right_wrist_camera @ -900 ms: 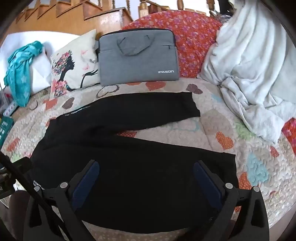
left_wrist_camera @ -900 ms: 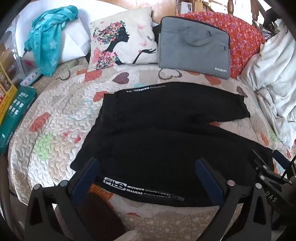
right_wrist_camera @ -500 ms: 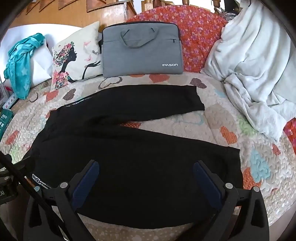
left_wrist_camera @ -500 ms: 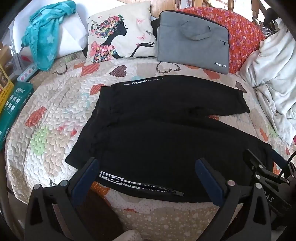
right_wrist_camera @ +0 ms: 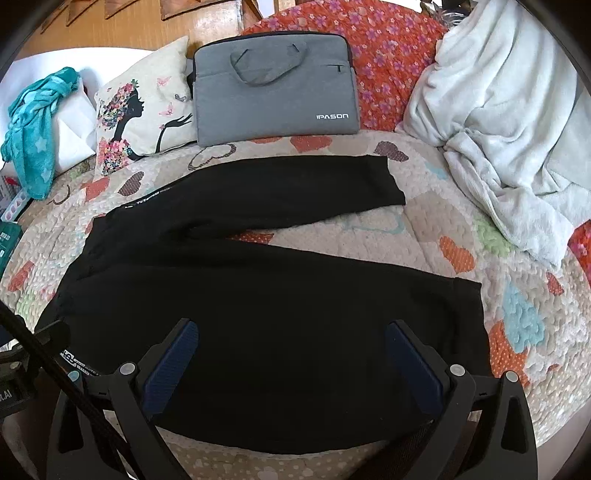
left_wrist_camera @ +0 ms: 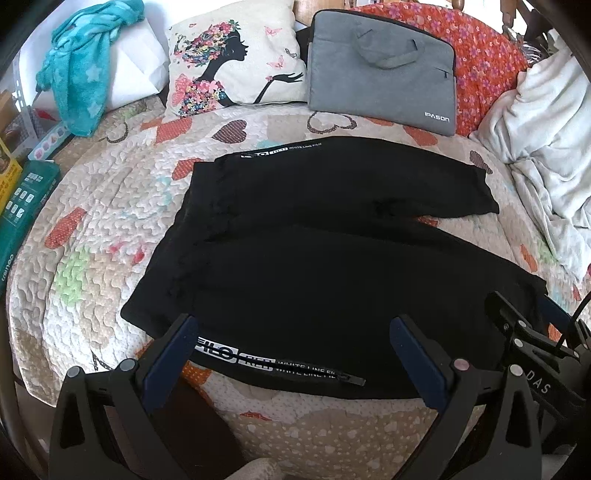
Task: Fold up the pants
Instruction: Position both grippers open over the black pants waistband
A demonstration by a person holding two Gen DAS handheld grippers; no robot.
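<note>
Bed under heart-print quilt [left_wrist_camera: 110,206]; silhouette cushion [left_wrist_camera: 236,59], grey laptop bag [right_wrist_camera: 275,92], white blanket [right_wrist_camera: 509,122] along the back (daylight, wooden panelling [right_wrist_camera: 207,22] behind).

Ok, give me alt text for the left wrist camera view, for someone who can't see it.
Black pants lie spread flat on a heart-patterned quilt, legs running to the right, with the open left gripper hovering over their near edge. Behind them a silhouette-print pillow and a grey laptop bag lean upright; the right gripper shows at the lower right.
</note>
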